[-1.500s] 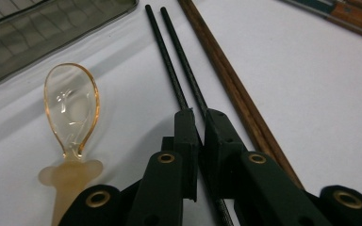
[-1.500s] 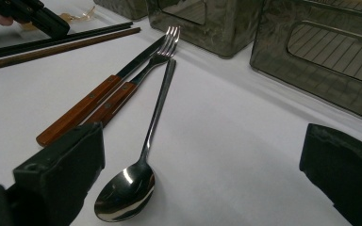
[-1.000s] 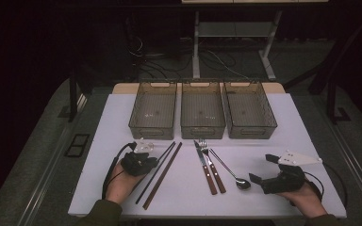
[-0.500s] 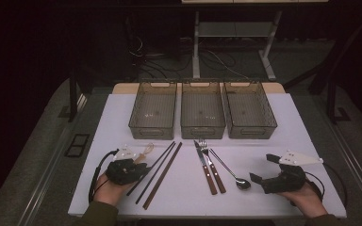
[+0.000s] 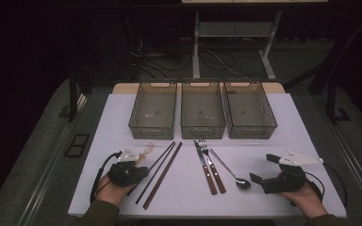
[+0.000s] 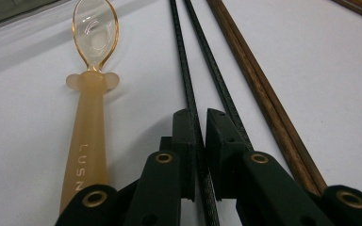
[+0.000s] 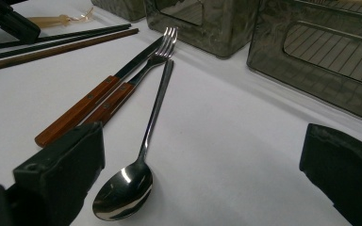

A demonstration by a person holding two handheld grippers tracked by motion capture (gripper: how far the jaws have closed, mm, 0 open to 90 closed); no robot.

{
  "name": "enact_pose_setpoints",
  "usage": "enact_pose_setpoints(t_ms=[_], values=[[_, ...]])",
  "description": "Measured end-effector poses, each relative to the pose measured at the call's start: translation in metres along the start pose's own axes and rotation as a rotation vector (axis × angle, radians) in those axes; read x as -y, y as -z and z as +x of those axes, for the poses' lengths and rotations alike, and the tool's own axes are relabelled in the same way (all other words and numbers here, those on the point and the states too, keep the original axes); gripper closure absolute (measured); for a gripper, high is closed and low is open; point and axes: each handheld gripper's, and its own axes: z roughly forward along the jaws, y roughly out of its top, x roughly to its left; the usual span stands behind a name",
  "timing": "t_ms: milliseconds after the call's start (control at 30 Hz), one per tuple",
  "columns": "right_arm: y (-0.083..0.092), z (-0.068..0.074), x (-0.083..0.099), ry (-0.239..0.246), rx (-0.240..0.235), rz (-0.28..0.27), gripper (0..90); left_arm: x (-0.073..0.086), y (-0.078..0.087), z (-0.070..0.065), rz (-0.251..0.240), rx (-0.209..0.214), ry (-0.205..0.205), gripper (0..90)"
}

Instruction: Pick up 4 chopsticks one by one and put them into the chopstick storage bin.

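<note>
The sorting looks barely begun: the three mesh bins at twelve o'clock on the bench hold nothing, and the knife, fork, steel spoon, brown chopsticks and amber plastic spoon all lie on the bench. At eight o'clock the left gripper has just been closing, and its jaws now pinch one of the black chopsticks, which rests flat beside its partner. At four o'clock the right gripper holds nothing, its jaws wide apart by the steel spoon's bowl, so every piece has yet to reach a bin.
</note>
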Motion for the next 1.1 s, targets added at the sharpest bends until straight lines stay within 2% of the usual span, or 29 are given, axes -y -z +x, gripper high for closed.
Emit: enact_pose_setpoints(t_ms=[133,300,433,767,1100], values=[[-0.0004,0.0003,-0.0001,0.001,0.0,0.001,0.8,-0.0012,-0.0007,-0.0026,0.013,-0.019,-0.023,83.3],[-0.0003,0.0004,-0.0002,0.003,-0.001,0.003,0.8,-0.0025,-0.0012,-0.0034,0.016,-0.028,-0.006,84.5],[-0.0002,0.0005,-0.0001,0.003,-0.001,0.001,0.8,-0.0032,-0.0018,-0.0023,0.013,-0.027,0.026,85.2],[0.0001,0.0004,0.0,0.002,0.0,-0.001,0.8,-0.0067,-0.003,-0.001,0.014,-0.055,0.027,85.5],[0.0004,0.0005,-0.0002,-0.001,0.001,-0.005,0.8,-0.0087,0.0031,0.0008,0.01,-0.045,0.021,85.5]])
